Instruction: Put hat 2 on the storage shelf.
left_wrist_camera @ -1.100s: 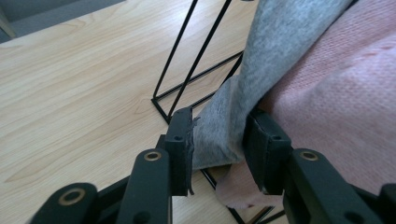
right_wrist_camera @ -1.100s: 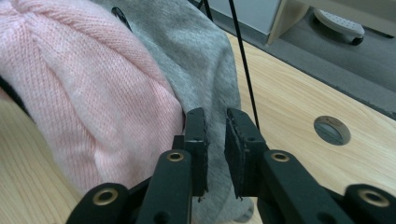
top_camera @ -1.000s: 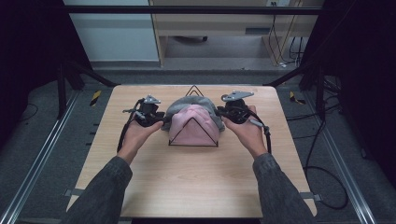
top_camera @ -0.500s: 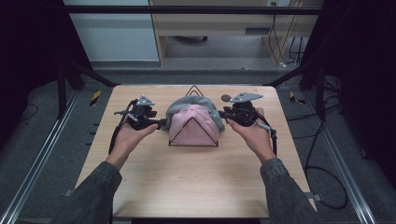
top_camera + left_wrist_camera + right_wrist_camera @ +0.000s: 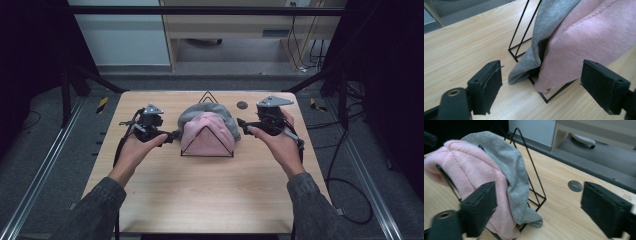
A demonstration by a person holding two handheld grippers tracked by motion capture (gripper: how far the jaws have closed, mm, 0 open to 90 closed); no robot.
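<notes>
Both hands have drawn outward from the draped hats since a second ago, when the tools sat tight against the cloth; jaws on each have just been opening, nothing between them now. Left tool (image 5: 172,135): jaws spread wide, empty, just clear of the cloth. Ahead of its jaws in the left gripper view, the pink knitted hat (image 5: 589,37) and the grey knitted hat (image 5: 544,32) hang over the black wire triangular rack (image 5: 520,32), grey lying behind pink. Right tool (image 5: 241,125): jaws also wide apart, holding nothing, just beside the rack's other side. Light wooden tabletop (image 5: 200,200) carries the rack, centred between the two tools; a small round grey grommet (image 5: 242,105) sits just beyond the right tool. Dark floor, black cables (image 5: 350,190) and metal rails (image 5: 40,185) flank the tabletop.
</notes>
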